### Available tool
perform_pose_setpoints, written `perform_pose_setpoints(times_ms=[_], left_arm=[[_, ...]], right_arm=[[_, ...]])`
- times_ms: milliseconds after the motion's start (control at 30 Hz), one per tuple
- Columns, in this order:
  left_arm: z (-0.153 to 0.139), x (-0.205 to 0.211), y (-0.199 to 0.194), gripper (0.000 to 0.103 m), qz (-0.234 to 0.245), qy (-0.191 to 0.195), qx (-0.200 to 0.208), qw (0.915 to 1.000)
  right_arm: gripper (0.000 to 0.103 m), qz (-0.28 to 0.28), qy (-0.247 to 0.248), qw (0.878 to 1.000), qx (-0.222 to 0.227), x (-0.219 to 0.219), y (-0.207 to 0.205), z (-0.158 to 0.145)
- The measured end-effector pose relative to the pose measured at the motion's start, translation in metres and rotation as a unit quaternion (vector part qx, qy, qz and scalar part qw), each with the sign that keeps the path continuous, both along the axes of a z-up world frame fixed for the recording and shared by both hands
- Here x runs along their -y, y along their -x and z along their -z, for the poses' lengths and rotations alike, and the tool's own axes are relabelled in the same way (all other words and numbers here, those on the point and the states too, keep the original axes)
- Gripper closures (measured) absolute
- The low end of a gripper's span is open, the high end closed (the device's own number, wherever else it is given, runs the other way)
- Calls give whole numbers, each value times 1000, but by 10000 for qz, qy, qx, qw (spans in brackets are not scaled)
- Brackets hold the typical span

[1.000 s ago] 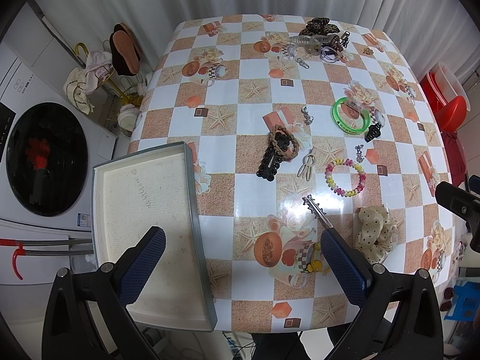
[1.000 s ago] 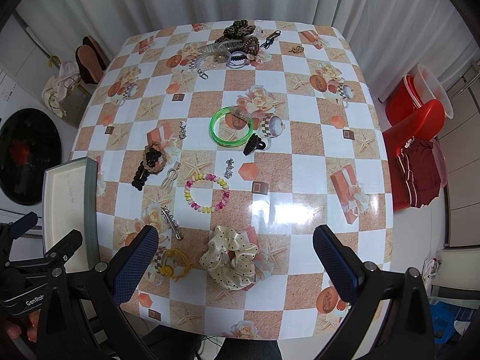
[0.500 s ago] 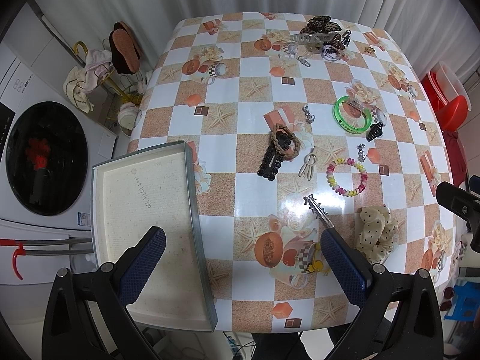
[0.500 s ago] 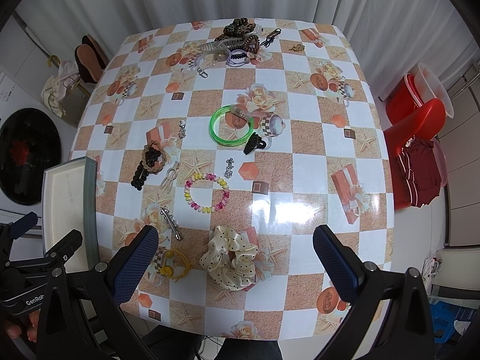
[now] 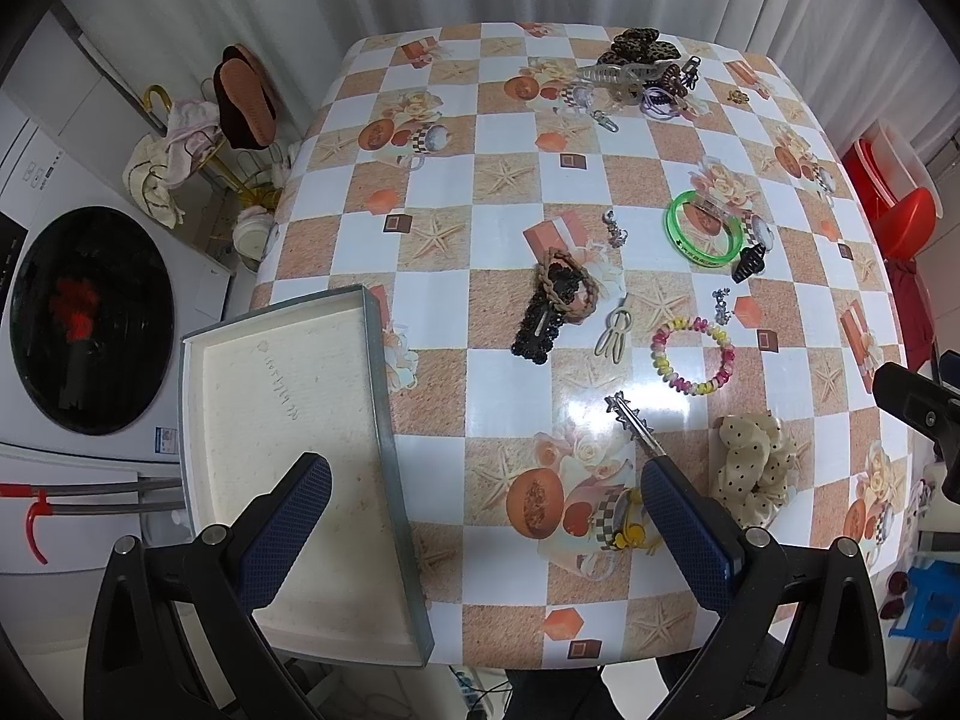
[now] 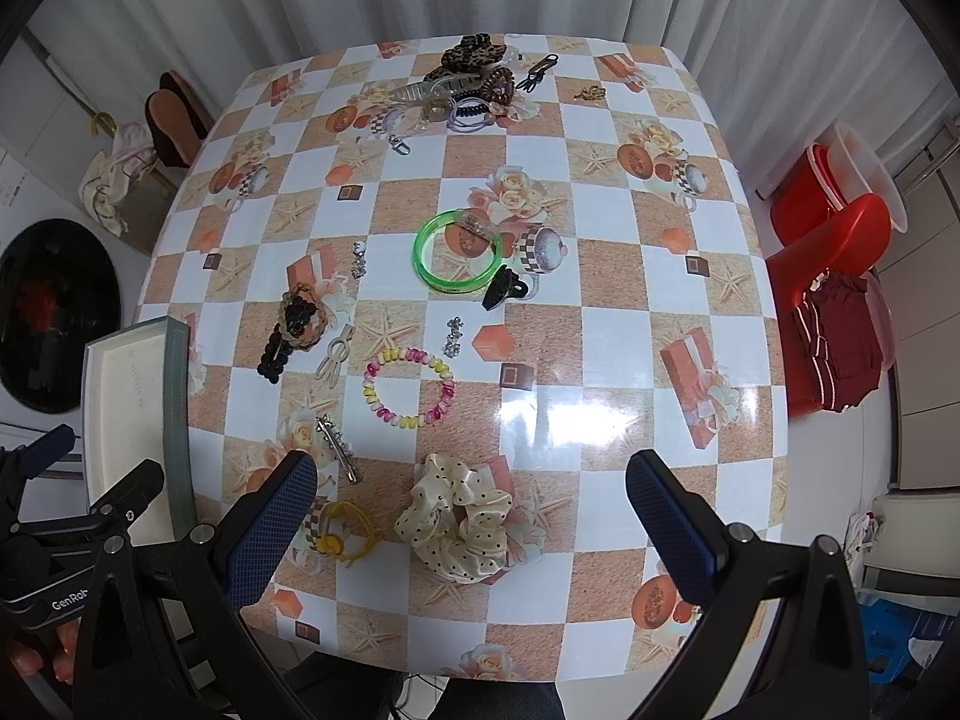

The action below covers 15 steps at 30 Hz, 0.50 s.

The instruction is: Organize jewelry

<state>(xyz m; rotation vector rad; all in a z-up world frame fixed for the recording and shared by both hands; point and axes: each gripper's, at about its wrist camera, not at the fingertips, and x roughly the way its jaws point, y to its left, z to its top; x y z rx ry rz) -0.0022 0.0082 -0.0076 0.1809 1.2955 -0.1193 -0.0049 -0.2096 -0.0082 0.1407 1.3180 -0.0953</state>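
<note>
White curtains close off the far side of a checkered surface [image 6: 618, 324] printed with starfish and roses, on which the jewelry lies scattered. Left gripper [image 5: 486, 501]: jaws wide apart, nothing between them, held above the near edge. Beneath its left finger sits the tray [image 5: 384, 420], shallow, grey-rimmed, overhanging the surface edge and holding nothing (no item has been placed yet). Right gripper [image 6: 471, 501]: also spread wide and empty, hovering over the near edge.

Items noted: a cream polka-dot scrunchie [image 6: 459, 519] directly ahead of and between the right gripper's fingers; a yellow hair tie [image 6: 345, 531] just beside its left finger; a silver hair clip [image 6: 339, 447] just beyond that finger; a multicoloured spiral bracelet [image 6: 408, 387] further ahead; a green bangle [image 6: 457, 252] beyond that, with a black claw clip [image 6: 501, 291] beside it; a further cluster of clips and ties at the far edge.

Assessment: sorting appears to be at its start, with selection of a first piece in hand. The scrunchie looks the likeliest candidate. The next move would call for lowering the right gripper over it, closing on the soft fabric, and carrying it leftward to the tray.
</note>
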Motion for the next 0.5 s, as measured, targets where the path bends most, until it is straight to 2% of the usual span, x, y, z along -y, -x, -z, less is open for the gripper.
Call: perform_pose_setpoints(times_ms=[400, 500], left_arm=[[4, -2, 1, 0, -6, -38, -31, 10000], [13, -6, 1, 0, -11, 78, -158, 9998]], right_arm=[[1, -4, -4, 10000, -14, 1, -7, 1], [1, 20, -4, 10000, -64, 7, 1, 8]])
